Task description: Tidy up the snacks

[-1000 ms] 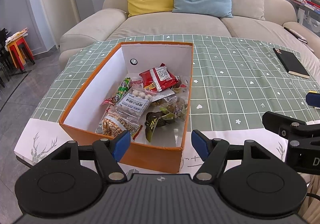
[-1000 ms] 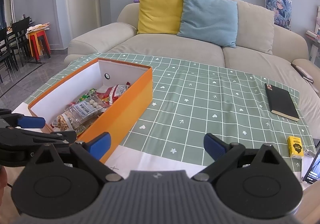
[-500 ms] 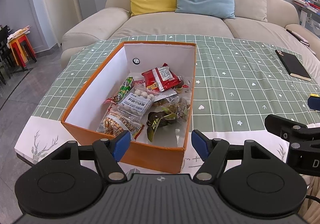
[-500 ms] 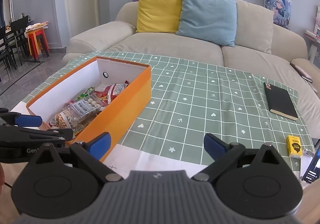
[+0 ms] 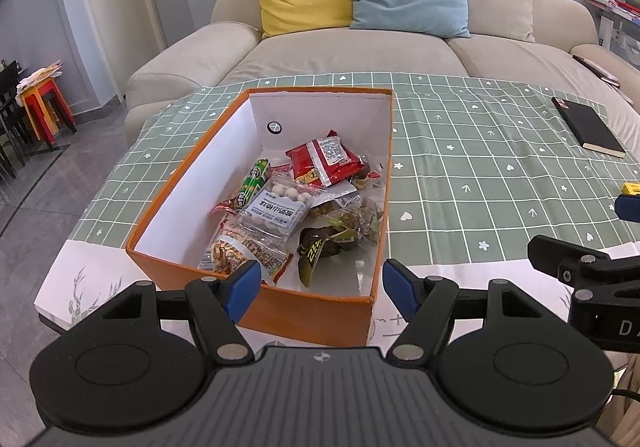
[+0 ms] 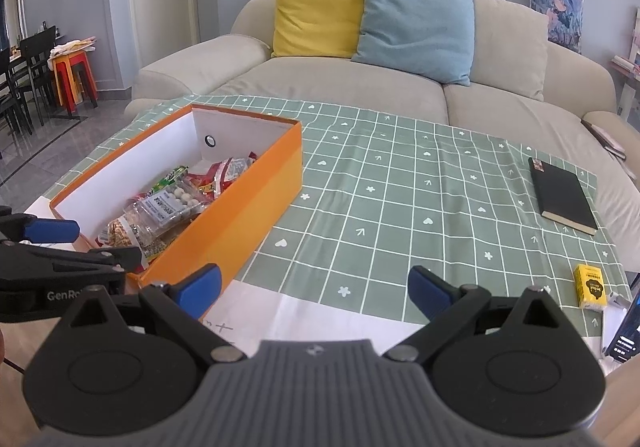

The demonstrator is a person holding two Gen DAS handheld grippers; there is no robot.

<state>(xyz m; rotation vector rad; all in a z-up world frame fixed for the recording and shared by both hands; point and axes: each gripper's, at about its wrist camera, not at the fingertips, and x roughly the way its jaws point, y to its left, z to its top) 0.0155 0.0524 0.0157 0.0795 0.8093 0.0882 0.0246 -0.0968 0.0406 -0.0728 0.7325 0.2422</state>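
Jaws spread wide and empty on both tools. Left gripper (image 5: pixel 320 285) hangs over the near end wall of the orange box (image 5: pixel 320 311), blue fingertips (image 5: pixel 242 283) either side of that wall's right half. Just past them inside the box: peanut pack (image 5: pixel 240 253), dark wrapper (image 5: pixel 324 247), clear pack of white balls (image 5: pixel 276 205), green stick (image 5: pixel 252 185), red packet (image 5: pixel 326 161) furthest in. Right gripper (image 6: pixel 314 289) hovers above the tablecloth (image 6: pixel 400 207), box just off its left finger. Beyond its right finger, small yellow carton (image 6: pixel 591 286) near the edge; black notebook (image 6: pixel 562 195) further out. Sofa (image 6: pixel 340 87) behind.
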